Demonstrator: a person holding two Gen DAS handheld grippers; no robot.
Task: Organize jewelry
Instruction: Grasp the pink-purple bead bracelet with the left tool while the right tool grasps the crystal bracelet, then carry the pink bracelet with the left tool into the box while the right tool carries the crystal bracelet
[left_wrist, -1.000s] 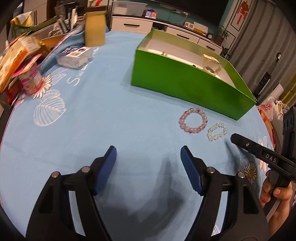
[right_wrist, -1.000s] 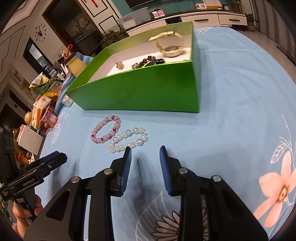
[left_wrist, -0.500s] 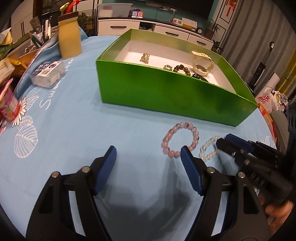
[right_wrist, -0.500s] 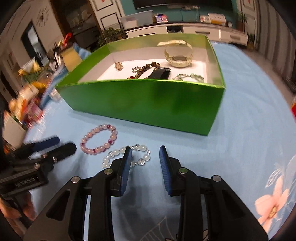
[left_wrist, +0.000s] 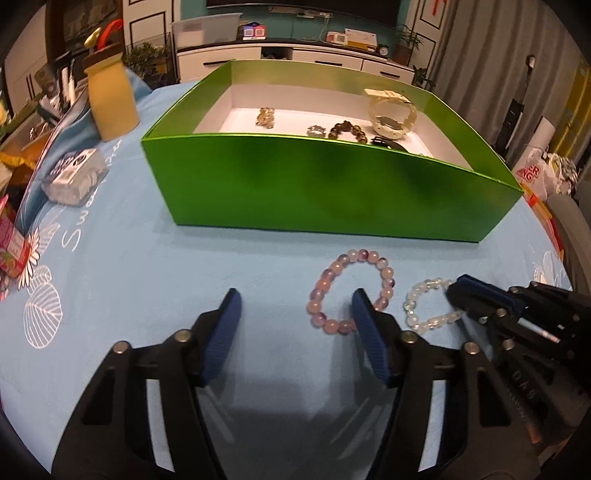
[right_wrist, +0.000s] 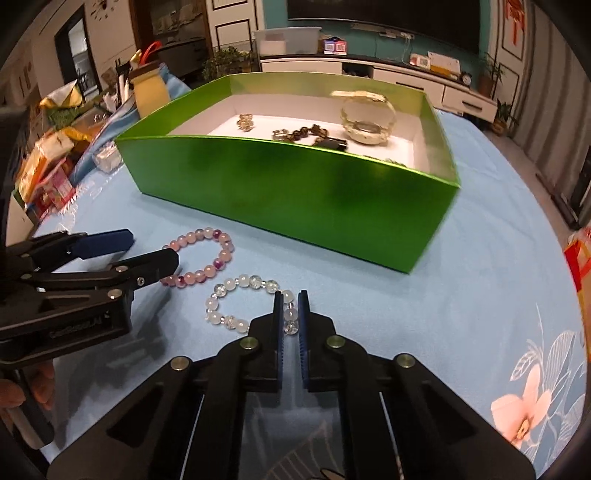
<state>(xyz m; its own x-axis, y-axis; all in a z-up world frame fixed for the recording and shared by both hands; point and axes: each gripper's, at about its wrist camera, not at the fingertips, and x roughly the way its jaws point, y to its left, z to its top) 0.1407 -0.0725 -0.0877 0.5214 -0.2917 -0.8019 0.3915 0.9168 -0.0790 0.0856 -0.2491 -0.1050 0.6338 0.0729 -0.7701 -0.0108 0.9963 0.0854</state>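
A pink bead bracelet (left_wrist: 351, 291) (right_wrist: 201, 256) and a clear crystal bracelet (left_wrist: 428, 306) (right_wrist: 243, 301) lie side by side on the blue tablecloth in front of a green box (left_wrist: 332, 192) (right_wrist: 295, 192). The box holds several jewelry pieces, among them a pale bangle (left_wrist: 391, 114) (right_wrist: 367, 118). My left gripper (left_wrist: 295, 317) (right_wrist: 147, 251) is open, its right finger inside the pink bracelet's ring. My right gripper (right_wrist: 291, 314) (left_wrist: 458, 295) is shut on the right side of the crystal bracelet, down at the cloth.
A yellow jar (left_wrist: 110, 99) stands back left beside the box. A small clear packet (left_wrist: 74, 177) and snack boxes (right_wrist: 48, 173) lie along the left edge. The round table's edge curves close on the right (right_wrist: 546, 229).
Both grippers moved in towards the bracelets. My right gripper's fingers closed from a narrow gap onto the crystal bracelet. My left gripper's right finger came to sit inside the pink bracelet.
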